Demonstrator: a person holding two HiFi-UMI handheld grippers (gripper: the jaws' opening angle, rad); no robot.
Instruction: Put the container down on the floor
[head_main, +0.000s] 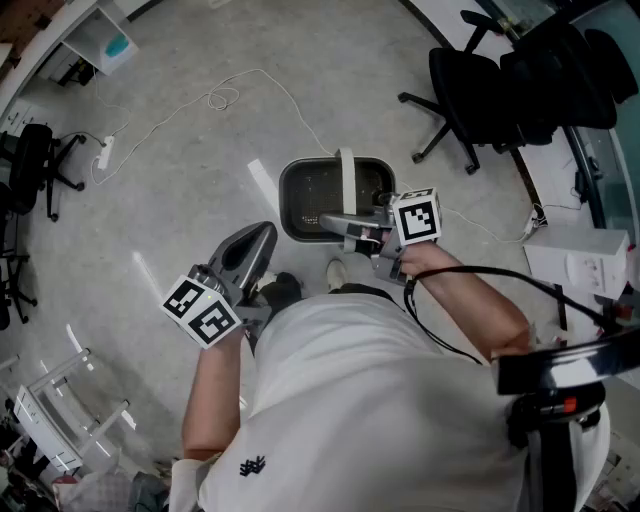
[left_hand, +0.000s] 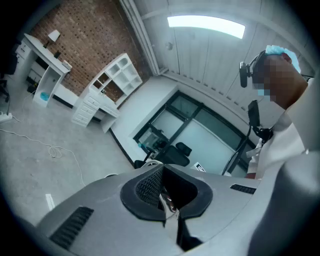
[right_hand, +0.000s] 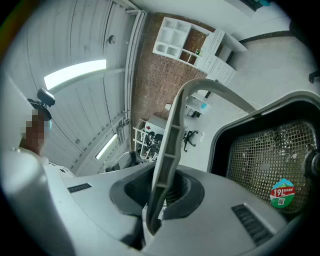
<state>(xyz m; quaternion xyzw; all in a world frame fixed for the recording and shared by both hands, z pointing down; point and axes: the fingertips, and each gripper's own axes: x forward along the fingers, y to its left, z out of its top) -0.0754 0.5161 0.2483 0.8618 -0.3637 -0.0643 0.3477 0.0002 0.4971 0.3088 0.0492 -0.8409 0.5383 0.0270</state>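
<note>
Fingers of the right gripper (right_hand: 158, 196) clench the handle (right_hand: 173, 134) of the container (head_main: 291, 202). The left gripper (left_hand: 167, 202) has its fingers pressed together, empty.

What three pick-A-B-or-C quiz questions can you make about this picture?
1. Where does the white cable lie? A on the floor; B on a table; C in a box.
2. What colour is the container's handle? A red; B light grey; C green.
3. How is the right tool? A open and empty; B out of view; C shut on the handle.

Answers:
1 A: it trails across the bare grey floor.
2 B: the right gripper view shows it pale grey.
3 C: its jaws press on the handle between them.
</note>
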